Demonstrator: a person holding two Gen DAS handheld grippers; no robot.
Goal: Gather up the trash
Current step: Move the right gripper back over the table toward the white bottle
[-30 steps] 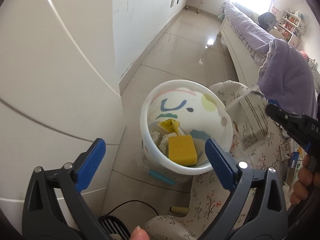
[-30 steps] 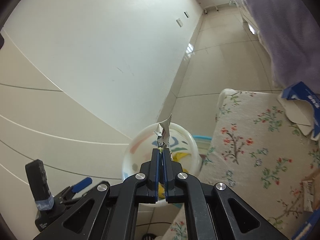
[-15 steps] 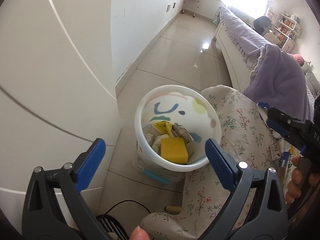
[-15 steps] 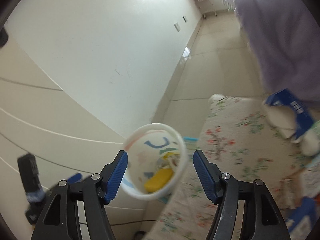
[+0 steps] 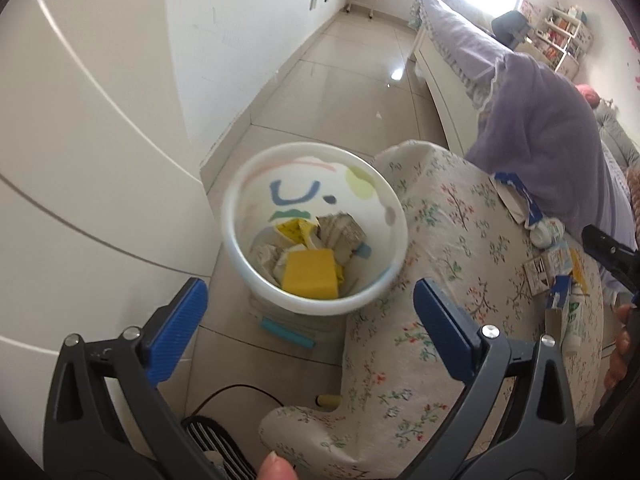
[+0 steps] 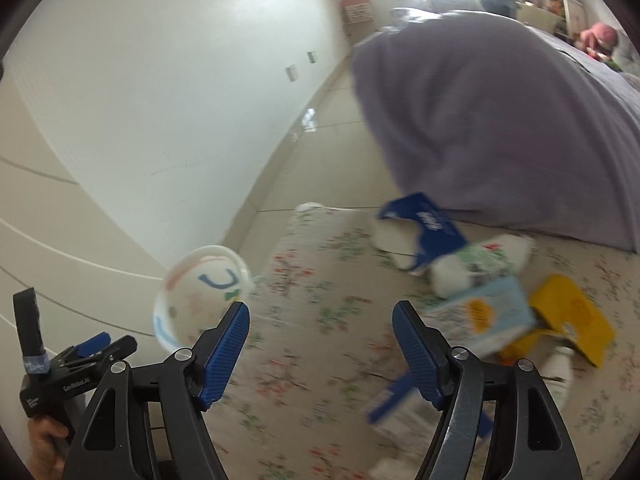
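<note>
A white trash bin with a painted face stands on the floor by a floral bench; it also shows in the right wrist view. Inside lie a yellow sponge, a crumpled wrapper and other scraps. My left gripper is open and empty above the bin. My right gripper is open and empty above the bench. On the bench lie a torn blue box, a light blue carton, a yellow packet and a white wad.
A purple blanket hangs over the bed behind the bench. White cabinet doors stand left of the bin. A black cable and a striped object lie on the tiled floor below the bin.
My right gripper opened and dropped the silver wrapper into the bin, then swung right over the bench toward the trash. The left gripper stayed open above the bin.
</note>
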